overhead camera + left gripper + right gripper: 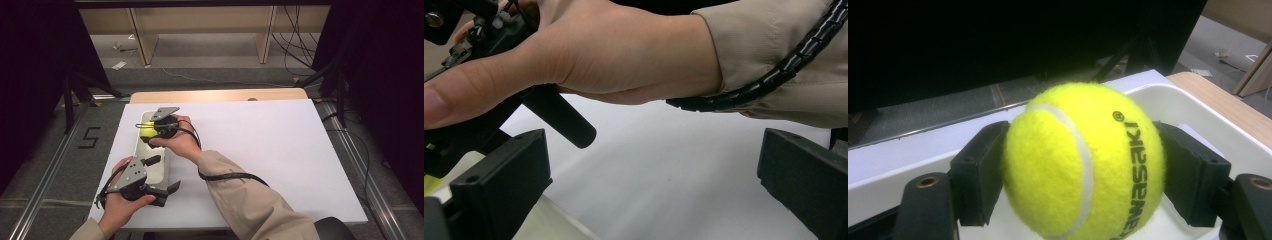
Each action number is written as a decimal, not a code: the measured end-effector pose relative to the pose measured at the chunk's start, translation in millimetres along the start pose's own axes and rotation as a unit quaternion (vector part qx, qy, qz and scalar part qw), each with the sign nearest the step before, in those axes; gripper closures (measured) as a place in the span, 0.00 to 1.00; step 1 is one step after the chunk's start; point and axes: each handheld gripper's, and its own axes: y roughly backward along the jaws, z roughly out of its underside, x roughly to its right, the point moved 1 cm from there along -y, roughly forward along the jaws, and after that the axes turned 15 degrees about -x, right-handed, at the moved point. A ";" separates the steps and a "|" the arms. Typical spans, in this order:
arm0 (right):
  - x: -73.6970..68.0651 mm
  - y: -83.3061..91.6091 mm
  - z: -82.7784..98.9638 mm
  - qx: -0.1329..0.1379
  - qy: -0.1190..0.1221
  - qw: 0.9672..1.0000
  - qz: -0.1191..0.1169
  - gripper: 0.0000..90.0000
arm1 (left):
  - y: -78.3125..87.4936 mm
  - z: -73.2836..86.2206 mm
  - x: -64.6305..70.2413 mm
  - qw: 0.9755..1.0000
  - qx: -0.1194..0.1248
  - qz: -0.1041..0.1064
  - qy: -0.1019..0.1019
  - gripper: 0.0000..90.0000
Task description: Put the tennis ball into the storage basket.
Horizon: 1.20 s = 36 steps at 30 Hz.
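fuzzy felt tennis ball (1083,162)

floor (210,75): grey carpet; cables (295,50) trailing; wooden furniture legs (142,42) behind; black curtains (30,65) at sides

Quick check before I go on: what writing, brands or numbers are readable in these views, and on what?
"Kawasaki" with an ® mark: black print on the yellow tennis ball, clamped in the right gripper over the white tray.
"5": dark figure on the grey floor, left of the table.
Nothing else is legible.
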 end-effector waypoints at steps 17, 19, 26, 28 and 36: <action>0.2 -4.9 2.5 -0.014 -0.002 1.000 0.001 0.30 | 0.0 0.1 -0.1 1.000 0.000 0.000 0.000 0.00; 0.5 -5.4 3.1 -0.016 -0.002 1.000 0.000 0.30 | 0.1 0.0 0.0 1.000 0.000 0.000 0.000 0.00; 0.4 -7.3 4.0 -0.020 0.000 1.000 -0.001 0.30 | 0.0 0.1 0.0 1.000 0.000 0.000 0.000 0.00; 0.5 -7.8 4.3 -0.021 -0.002 1.000 -0.002 0.30 | 0.1 0.0 0.0 1.000 0.001 0.000 0.000 0.00; 0.3 -9.6 5.0 -0.026 0.000 1.000 -0.005 0.30 | 0.0 0.1 -0.1 1.000 0.001 0.000 0.000 0.00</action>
